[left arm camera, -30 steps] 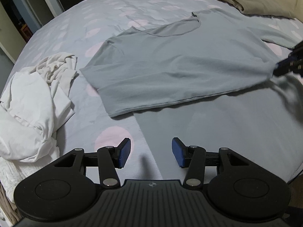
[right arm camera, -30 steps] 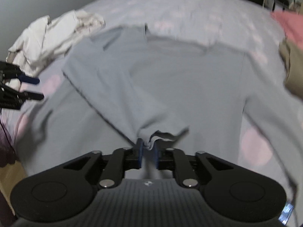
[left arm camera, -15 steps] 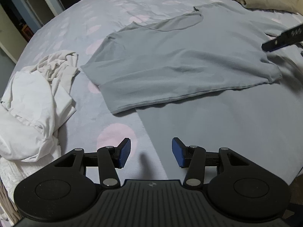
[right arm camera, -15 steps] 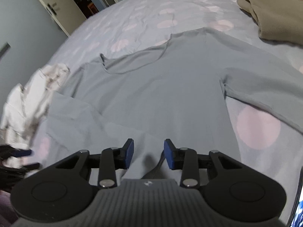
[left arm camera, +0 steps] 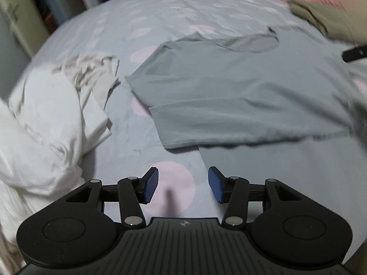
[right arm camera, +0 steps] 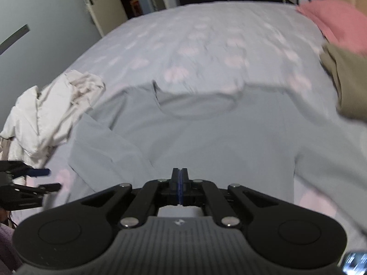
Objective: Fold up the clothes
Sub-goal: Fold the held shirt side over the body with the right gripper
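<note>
the grey shirt (right arm camera: 206,137) lies spread on the bed (right arm camera: 206,34), its neckline toward the far edge, with the left sleeve already folded in across the body and the sleeve on your right side running out toward the bed's right edge under the olive garment (right arm camera: 344,80). the step in hand looks like folding that other sleeve in to match, so aim to pinch it close to its cuff end, through the sleeve layers only, not the duvet beneath, then carry it low and flat across the chest so that it lands parallel to the hem and does not drag the body askew. keep the folded side pinned or at least undisturbed while you do it. your right gripper (right arm camera: 179,176) has its pads pressed together; whether any cloth is caught between them i cannot tell, though none shows, and it hovers over the lower middle of the shirt, so you would need to part them before the next pinch. your left gripper (left arm camera: 183,184) has its fingers (left arm camera: 151,184) spread wide, holding nothing, above the bed near its near edge, just short of the shirt's folded side. the white crumpled clothes (left arm camera: 57,119) sit by the bed's left edge, near that fold; keep the left gripper from snagging them.
</note>
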`<state>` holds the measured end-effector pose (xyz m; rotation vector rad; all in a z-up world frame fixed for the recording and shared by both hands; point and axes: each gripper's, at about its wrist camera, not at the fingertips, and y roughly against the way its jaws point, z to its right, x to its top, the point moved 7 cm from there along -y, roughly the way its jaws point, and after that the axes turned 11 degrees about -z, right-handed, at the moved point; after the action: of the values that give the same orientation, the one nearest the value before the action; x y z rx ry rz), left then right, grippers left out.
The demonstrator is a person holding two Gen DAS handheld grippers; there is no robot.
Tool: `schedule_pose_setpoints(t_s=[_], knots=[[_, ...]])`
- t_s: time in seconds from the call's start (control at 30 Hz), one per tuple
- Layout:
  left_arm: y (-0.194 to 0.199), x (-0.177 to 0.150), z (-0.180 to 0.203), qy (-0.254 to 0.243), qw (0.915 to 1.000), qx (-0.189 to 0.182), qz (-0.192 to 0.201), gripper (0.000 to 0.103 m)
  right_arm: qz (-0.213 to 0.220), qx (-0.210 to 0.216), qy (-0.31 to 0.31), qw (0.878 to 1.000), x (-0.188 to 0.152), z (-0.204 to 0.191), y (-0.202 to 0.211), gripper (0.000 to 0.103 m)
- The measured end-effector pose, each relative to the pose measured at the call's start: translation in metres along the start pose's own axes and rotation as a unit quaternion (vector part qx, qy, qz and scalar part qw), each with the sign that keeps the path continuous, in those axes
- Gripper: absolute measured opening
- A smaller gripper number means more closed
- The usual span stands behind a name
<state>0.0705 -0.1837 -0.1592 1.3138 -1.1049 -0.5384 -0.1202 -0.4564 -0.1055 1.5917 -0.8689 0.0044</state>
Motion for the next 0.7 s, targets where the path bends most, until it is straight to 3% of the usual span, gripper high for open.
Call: schedule_pose_setpoints(t_s=[0.07,0.17,0.23,0.27,0.4,0.57,0.67,0.7], knots=[[-0.001,0.006,-0.004,0.02,0.9998,-0.008,0.0,0.046,-0.013,0.003,0.014,1.0,0.01,-0.001,0.002,0.004],[-0.001,0.014,-0.004,0.021,0.9998,-0.007,0.001,0.046,-0.077,-0.006,0.032,0.997,0.005,0.012,-0.017,0.009],[-0.002,0.02,-0.003,0.011,0.9999,0.0,0.002,0.046,-0.104,-0.013,0.025,0.994,-0.007,0.028,-0.03,0.041],[-0.003,0.023,-0.003,0.011,0.9999,0.0,0.002,0.046,-0.114,-0.018,0.019,0.993,-0.013,0.038,-0.037,0.043],[-0.006,0.032,-0.001,0.026,0.9996,-0.012,-0.005,0.046,-0.139,-0.001,-0.018,0.99,-0.031,0.06,-0.061,0.04],[-0.01,0.041,0.006,0.048,0.9981,-0.036,-0.01,0.046,-0.15,0.01,-0.018,0.988,-0.045,0.062,-0.077,0.037],[-0.013,0.042,0.011,0.033,0.9992,-0.019,-0.009,0.046,-0.146,0.013,-0.015,0.989,-0.045,0.062,-0.08,0.037],[-0.015,0.042,0.013,0.028,0.9995,-0.013,-0.009,0.046,-0.146,0.012,-0.014,0.989,-0.045,0.061,-0.08,0.032]])
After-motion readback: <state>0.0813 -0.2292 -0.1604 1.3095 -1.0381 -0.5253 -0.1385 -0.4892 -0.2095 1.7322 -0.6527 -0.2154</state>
